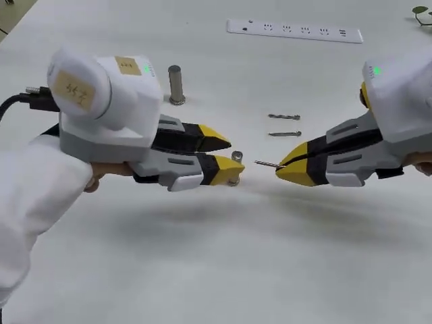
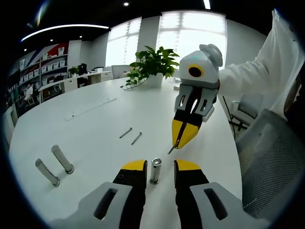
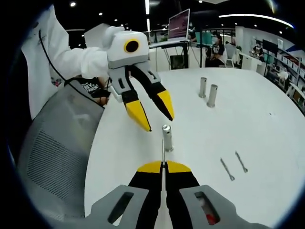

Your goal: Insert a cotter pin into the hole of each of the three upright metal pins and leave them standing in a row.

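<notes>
The cotter pin (image 1: 268,163) is pinched in the right gripper (image 1: 283,165). Its jaws are closed tight on one end, and the thin free end sticks out in front. That end points at a metal pin (image 3: 167,137) standing up on the white table (image 1: 216,256). The tip is near the top of the metal pin, but there is a small gap, so it is not in yet.

The left gripper (image 3: 159,122) is by the same metal pin. Its jaws are apart, one on each side, and they do not look to be squeezing it.

I think this is the first of the three to be done. Two spare cotter pins (image 1: 284,125) lie flat on the table a little way off. The other two metal pins (image 2: 55,164) stand by themselves, well away from the grippers.

Next, I think the left gripper should close softly on the metal pin so it cannot tip or spin. I cannot see the little hole from here. It has to face the cotter pin. Then the right gripper must push the thin end straight in, level and slow.
</notes>
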A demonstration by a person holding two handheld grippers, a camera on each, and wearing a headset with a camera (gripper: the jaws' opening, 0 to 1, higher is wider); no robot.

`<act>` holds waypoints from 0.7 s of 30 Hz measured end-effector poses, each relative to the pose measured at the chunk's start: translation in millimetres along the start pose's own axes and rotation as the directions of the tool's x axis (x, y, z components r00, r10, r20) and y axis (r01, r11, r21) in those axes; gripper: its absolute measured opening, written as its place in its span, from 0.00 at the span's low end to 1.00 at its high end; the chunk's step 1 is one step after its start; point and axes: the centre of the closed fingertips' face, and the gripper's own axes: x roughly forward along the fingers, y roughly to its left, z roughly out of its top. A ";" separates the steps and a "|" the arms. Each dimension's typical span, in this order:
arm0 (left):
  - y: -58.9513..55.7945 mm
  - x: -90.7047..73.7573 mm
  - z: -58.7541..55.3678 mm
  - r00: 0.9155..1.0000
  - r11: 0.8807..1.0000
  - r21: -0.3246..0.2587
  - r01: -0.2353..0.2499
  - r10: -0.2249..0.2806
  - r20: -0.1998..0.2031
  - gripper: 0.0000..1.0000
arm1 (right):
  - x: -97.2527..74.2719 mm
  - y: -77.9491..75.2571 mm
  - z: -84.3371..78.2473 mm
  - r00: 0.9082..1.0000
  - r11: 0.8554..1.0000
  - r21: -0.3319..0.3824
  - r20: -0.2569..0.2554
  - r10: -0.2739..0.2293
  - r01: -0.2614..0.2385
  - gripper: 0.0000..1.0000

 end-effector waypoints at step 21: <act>3.5 10.8 -8.7 0.995 0.993 0.104 0.049 -0.039 -0.092 0.06 | 8.7 -5.0 7.7 1.000 0.998 -0.067 -0.017 0.003 -0.004 0.00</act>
